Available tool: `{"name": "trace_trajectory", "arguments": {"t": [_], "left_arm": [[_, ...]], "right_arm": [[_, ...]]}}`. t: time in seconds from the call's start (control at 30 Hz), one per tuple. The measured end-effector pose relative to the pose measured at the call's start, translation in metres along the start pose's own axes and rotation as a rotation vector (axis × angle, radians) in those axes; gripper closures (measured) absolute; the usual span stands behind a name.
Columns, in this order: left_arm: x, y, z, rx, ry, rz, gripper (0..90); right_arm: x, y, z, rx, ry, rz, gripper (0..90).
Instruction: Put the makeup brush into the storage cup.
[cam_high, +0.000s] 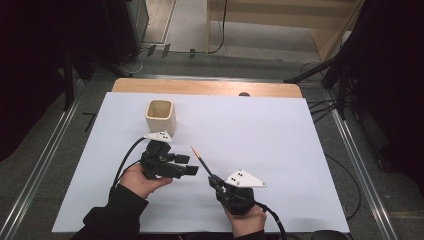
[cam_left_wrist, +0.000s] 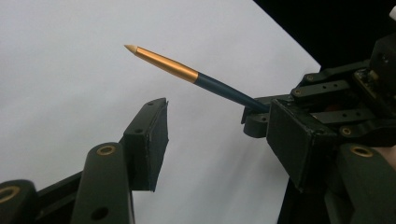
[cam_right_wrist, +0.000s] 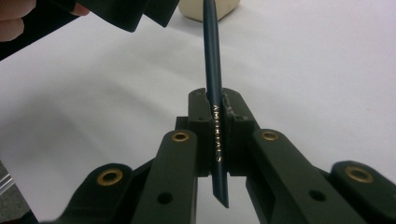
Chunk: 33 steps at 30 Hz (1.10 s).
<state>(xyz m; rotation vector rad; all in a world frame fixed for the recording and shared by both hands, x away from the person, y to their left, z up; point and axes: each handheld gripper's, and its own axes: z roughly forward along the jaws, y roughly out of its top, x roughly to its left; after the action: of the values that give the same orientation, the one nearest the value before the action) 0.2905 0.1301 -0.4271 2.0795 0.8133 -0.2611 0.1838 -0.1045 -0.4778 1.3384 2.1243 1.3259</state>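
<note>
A slim dark-blue pen (cam_high: 202, 161) with a gold pointed tip is clamped by its lower end in my right gripper (cam_high: 216, 183), which is shut on it. The pen slants up and to the left over the white sheet. In the right gripper view the pen (cam_right_wrist: 212, 60) runs straight up between the pressed pads of my right gripper (cam_right_wrist: 214, 116). My left gripper (cam_high: 188, 165) stands open just left of the pen. In the left gripper view the jaws of my left gripper (cam_left_wrist: 224, 140) are wide apart and the pen (cam_left_wrist: 187, 72) passes beyond them, untouched.
A cream square cup (cam_high: 160, 116) stands upright at the back left of the white sheet (cam_high: 260, 130), beyond my left gripper. The wooden table edge (cam_high: 205, 87) runs along the far side. Dark stands and cables flank the table.
</note>
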Motion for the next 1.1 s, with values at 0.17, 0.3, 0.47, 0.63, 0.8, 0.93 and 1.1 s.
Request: {"name": "trace_trajectory", "arguments": {"t": [0.17, 0.3, 0.47, 0.63, 0.8, 0.93, 1.1], "left_arm": [[0.001, 0.000, 0.002, -0.016, -0.014, -0.029, 40.4], [0.001, 0.001, 0.003, -0.016, -0.002, -0.031, 40.8], [-0.001, 0.001, 0.006, -0.011, 0.014, -0.025, 40.9], [0.000, 0.002, 0.006, -0.039, -0.011, -0.065, 42.2], [0.004, 0.003, 0.006, -0.083, -0.038, -0.130, 44.9], [0.006, 0.003, 0.009, -0.100, -0.047, -0.161, 46.1], [0.007, 0.004, 0.013, -0.110, -0.061, -0.186, 47.3]], "right_arm": [[0.000, -0.002, -0.002, -0.018, -0.010, 0.011, 85.2], [-0.001, -0.006, 0.000, -0.026, -0.006, 0.029, 85.2], [-0.002, -0.006, 0.001, -0.036, -0.007, 0.032, 85.2], [-0.002, -0.006, 0.002, -0.043, -0.006, 0.036, 85.2], [-0.001, -0.006, 0.001, -0.059, -0.010, 0.040, 85.1], [0.000, -0.005, 0.001, -0.069, -0.009, 0.041, 85.1], [0.002, -0.005, 0.001, -0.077, -0.010, 0.038, 85.1]]}}
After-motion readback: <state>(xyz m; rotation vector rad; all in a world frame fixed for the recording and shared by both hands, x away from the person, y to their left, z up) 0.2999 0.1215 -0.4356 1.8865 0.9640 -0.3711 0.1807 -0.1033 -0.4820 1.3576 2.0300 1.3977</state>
